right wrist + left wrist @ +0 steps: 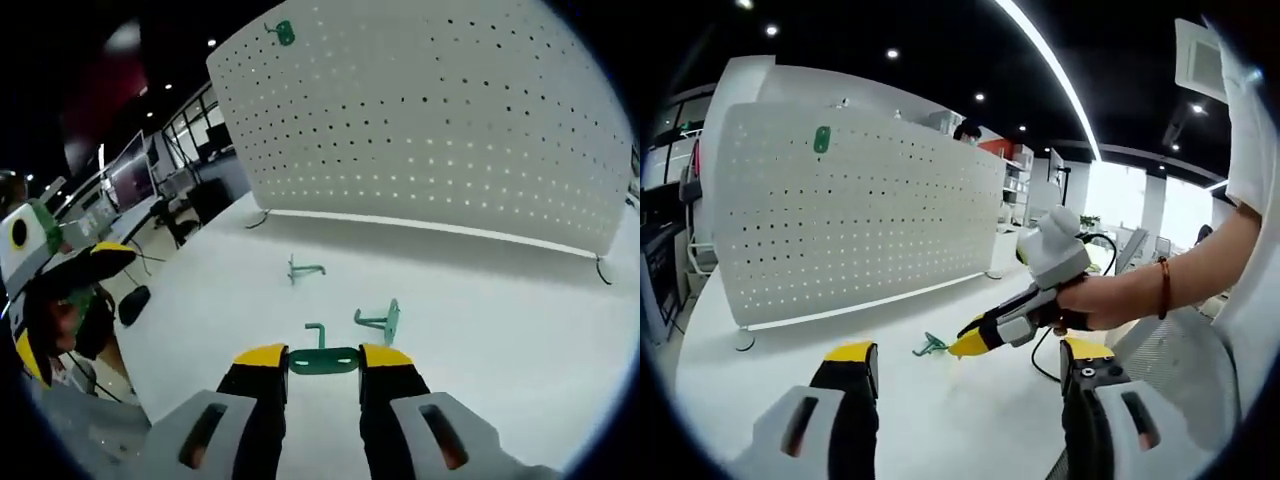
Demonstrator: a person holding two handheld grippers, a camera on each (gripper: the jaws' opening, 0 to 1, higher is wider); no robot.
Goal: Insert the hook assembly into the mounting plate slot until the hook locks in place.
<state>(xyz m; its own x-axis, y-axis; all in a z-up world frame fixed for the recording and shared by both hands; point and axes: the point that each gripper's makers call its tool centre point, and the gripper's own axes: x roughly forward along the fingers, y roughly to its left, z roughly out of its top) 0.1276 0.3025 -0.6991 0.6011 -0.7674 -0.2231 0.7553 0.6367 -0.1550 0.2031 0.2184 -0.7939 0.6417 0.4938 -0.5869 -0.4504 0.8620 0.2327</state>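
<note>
Right gripper [323,362]: low middle of the right gripper view, jaws pinching a green hook [323,360] so it can be carried.
Left gripper [970,365]: jaws spread, holding nothing, waiting.
White board [440,120]: stands behind on the table [480,320], one hook [284,32] hung upper left.
Spare hooks [380,320]: lying nearby.

An open-plan office: desks with monitors [130,170], recessed ceiling lights [893,53], shelving [1018,180]

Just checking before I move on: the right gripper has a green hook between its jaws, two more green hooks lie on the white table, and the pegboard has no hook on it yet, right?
Not quite. The pegboard already carries a green hook near its upper corner, as the right gripper view shows. The rest holds: the right gripper has a green hook between its jaws, and two more lie on the white table.
</note>
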